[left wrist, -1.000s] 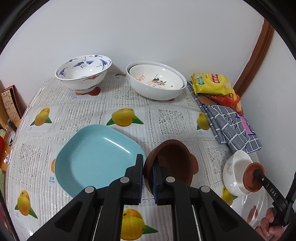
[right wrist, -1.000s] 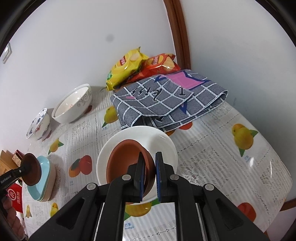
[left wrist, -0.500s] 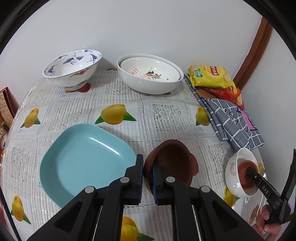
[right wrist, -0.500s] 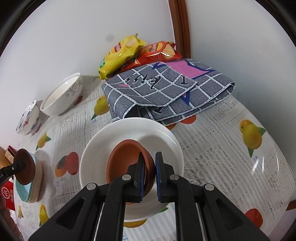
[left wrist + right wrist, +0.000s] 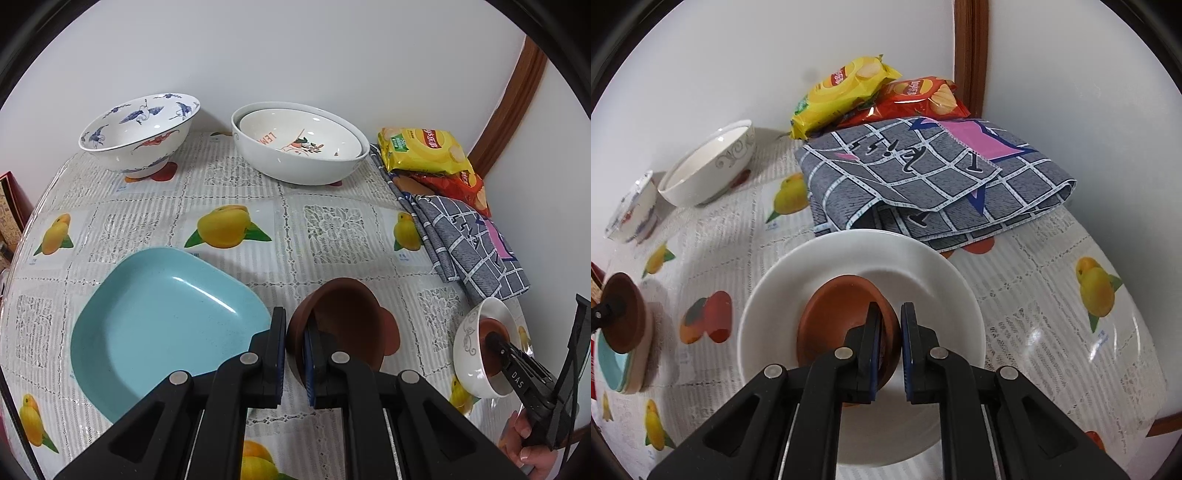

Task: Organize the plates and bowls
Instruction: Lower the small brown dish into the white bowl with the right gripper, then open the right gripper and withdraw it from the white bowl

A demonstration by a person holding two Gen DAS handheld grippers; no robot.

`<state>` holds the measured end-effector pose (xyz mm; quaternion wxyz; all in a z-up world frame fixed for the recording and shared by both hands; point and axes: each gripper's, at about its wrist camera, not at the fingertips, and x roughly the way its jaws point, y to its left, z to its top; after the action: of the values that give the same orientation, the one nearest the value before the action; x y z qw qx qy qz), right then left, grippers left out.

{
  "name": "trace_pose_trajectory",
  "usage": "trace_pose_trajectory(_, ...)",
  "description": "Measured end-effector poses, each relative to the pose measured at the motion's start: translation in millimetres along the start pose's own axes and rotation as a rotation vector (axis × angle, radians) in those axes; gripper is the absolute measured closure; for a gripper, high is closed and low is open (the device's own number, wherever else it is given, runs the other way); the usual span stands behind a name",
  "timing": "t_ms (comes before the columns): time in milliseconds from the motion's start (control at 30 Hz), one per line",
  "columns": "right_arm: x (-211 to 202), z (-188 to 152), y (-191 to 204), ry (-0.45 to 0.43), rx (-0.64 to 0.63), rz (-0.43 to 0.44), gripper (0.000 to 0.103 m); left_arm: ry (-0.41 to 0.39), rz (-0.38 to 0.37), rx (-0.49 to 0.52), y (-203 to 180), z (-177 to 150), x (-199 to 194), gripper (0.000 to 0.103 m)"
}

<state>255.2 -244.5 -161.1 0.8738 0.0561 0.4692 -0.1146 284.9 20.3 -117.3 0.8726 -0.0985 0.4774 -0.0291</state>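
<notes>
My left gripper [image 5: 295, 343] is shut on the rim of a brown bowl [image 5: 347, 325], held just right of the light blue plate [image 5: 162, 321]. My right gripper [image 5: 890, 336] is shut on the rim of a second brown bowl [image 5: 838, 317], which sits inside a white bowl [image 5: 931, 288]. In the left wrist view that white bowl [image 5: 467, 343] is at the far right with the brown bowl [image 5: 491, 328] and right gripper in it. In the right wrist view the left brown bowl [image 5: 622, 314] hangs over the blue plate stack [image 5: 613, 365].
A blue-and-white crane bowl [image 5: 140, 133] and two nested white bowls [image 5: 299, 144] stand at the back by the wall. Chip bags [image 5: 424, 151] and a folded grey checked cloth [image 5: 465, 243] lie at the right. The table has a fruit-print cover.
My right gripper has lowered its brown bowl down into the white bowl. My left gripper has held its brown bowl while shifting slightly toward the back of the table.
</notes>
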Motion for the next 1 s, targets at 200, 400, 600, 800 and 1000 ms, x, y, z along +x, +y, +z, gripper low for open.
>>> trace_pose_trajectory(200, 6, 0, 6, 0.021, -0.048, -0.064, 0.092, 0.005, -0.008, -0.004, 4, -1, 1, 0.094)
trace_pose_trajectory(400, 12, 0, 15, 0.043, -0.113, -0.112, 0.089, 0.007, -0.016, -0.002, 4, -1, 2, 0.094)
trace_pose_trajectory(600, 14, -1, 21, 0.052, -0.147, -0.142, 0.085, 0.01, -0.021, 0.002, 3, -2, 2, 0.094)
trace_pose_trajectory(800, 19, 3, 23, 0.07, -0.168, -0.154, 0.081, 0.014, -0.024, 0.008, 2, -4, 1, 0.094)
trace_pose_trajectory(1000, 20, 4, 23, 0.082, -0.176, -0.148, 0.074, 0.017, -0.024, 0.016, 2, -5, 1, 0.094)
